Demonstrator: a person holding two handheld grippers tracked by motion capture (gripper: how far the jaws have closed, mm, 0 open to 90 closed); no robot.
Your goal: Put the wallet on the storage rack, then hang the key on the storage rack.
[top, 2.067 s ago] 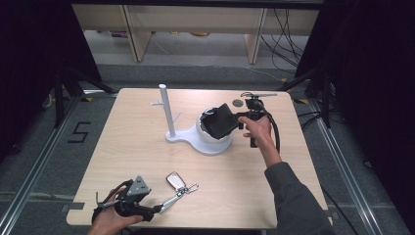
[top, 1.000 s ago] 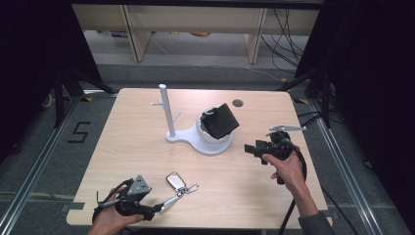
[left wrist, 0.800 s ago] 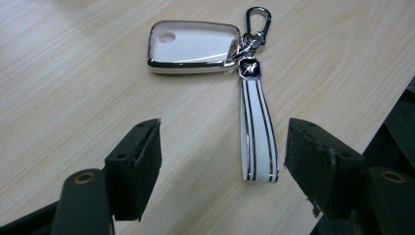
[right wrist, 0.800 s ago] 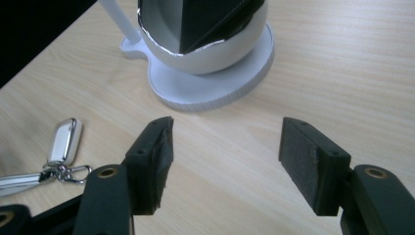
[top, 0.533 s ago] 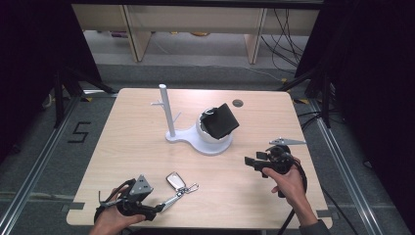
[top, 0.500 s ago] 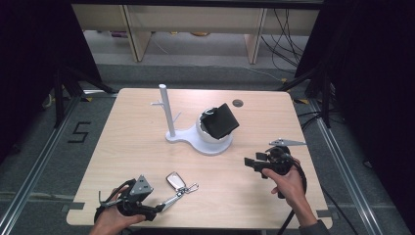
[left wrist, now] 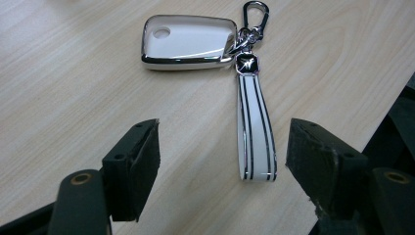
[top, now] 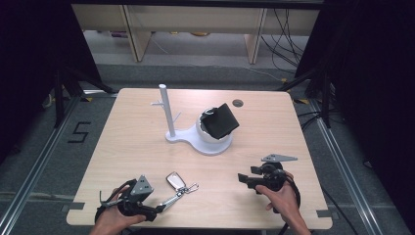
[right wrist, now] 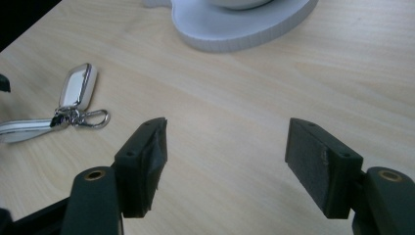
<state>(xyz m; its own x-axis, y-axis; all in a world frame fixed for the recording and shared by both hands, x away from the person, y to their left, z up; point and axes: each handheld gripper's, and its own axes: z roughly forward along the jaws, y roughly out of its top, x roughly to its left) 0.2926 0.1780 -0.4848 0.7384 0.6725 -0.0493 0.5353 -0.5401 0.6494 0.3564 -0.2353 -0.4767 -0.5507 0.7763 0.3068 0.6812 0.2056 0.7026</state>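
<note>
A white car key fob [top: 173, 179] lies on the wooden table near the front, with a striped white strap [left wrist: 254, 132] clipped to it by a metal carabiner [left wrist: 255, 11]. My left gripper [left wrist: 222, 156] is open, and the strap's free end lies between its jaws, closer to the right one. In the high view the left gripper [top: 157, 209] sits at the front left and points right along the strap. My right gripper [top: 243, 179] is open and holds nothing, low over the table at the front right. It faces left toward the key fob [right wrist: 78, 87].
A white stand [top: 200, 142] with an upright post [top: 165, 110] and short pegs stands mid-table. Its round bowl carries a tilted black flat object [top: 221, 121]. A small round hole [top: 238, 103] sits near the table's far edge. The stand's base [right wrist: 244, 27] lies ahead of my right gripper.
My right gripper has left the black object on the stand's bowl and drawn back to the front right of the table. The left gripper has barely moved.
</note>
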